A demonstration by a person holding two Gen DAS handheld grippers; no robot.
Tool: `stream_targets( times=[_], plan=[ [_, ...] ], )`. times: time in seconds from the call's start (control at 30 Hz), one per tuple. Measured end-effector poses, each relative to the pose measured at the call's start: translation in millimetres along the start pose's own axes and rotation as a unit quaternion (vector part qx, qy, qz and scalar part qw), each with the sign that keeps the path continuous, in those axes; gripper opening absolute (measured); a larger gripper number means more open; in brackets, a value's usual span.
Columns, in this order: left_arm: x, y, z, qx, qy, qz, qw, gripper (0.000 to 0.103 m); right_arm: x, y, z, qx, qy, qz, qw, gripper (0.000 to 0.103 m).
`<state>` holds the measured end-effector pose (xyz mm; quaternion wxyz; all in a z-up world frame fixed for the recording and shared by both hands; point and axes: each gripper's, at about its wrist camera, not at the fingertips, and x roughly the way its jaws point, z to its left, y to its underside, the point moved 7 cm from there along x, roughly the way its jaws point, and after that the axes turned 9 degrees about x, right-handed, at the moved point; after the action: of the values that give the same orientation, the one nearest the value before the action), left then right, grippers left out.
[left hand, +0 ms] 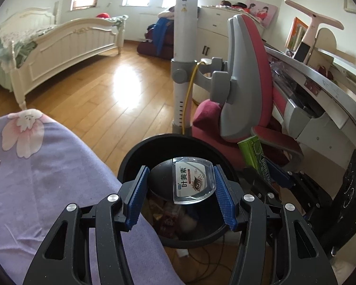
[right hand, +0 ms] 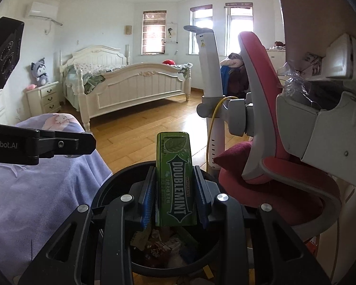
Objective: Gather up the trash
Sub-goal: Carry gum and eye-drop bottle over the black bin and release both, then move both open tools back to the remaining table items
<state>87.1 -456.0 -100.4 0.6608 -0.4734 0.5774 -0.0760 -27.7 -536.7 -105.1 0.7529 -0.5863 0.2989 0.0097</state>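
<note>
Left tongs (left hand: 180, 196) spread wide, clear blister pack (left hand: 192, 180) between them above black bin (left hand: 130, 156), right tongs (right hand: 174, 194) clamping green gum pack (right hand: 175, 178) over the same bin.

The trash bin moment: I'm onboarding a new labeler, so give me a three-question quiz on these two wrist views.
1. True or false: the left gripper has its jaws shut tight on the clear plastic package.
2. What does the right gripper hold?
A. green Doublemint pack
B. red cup
C. pen
3. Which container sits below both grippers?

Key: 1 false, the jaws are open; 2 A; 3 the black trash bin, already holding litter.
</note>
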Motion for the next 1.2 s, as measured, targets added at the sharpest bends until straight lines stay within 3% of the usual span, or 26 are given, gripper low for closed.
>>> stream_targets(
  times=[0.73, 0.8, 0.87, 0.93, 1.17, 1.2],
  plan=[
    [34, -14, -9, 0.010, 0.021, 0.016, 0.9996, 0.055, 28, 11, -14, -0.004, 0.026, 0.033, 0.999, 0.032],
    [32, -15, -9, 0.012, 0.019, 0.018, 0.9996, 0.060, 29, 11, -15, -0.010, 0.037, 0.035, 0.999, 0.035],
    [27, -15, -6, 0.008, 0.013, 0.013, 0.9998, 0.069, 28, 11, -16, -0.013, 0.040, 0.034, 0.999, 0.052],
    [19, -14, -2, 0.004, 0.008, 0.006, 0.9999, 0.073, 24, 11, -15, -0.014, 0.040, 0.028, 0.999, 0.059],
    [-15, -9, 17, -0.007, -0.021, -0.014, 0.9997, 0.073, 13, 10, 3, -0.021, 0.018, 0.029, 0.999, 0.059],
    [-20, -8, 21, -0.009, -0.029, -0.017, 0.9994, 0.077, 12, 9, 6, -0.023, 0.015, 0.027, 0.999, 0.059]
  ],
)
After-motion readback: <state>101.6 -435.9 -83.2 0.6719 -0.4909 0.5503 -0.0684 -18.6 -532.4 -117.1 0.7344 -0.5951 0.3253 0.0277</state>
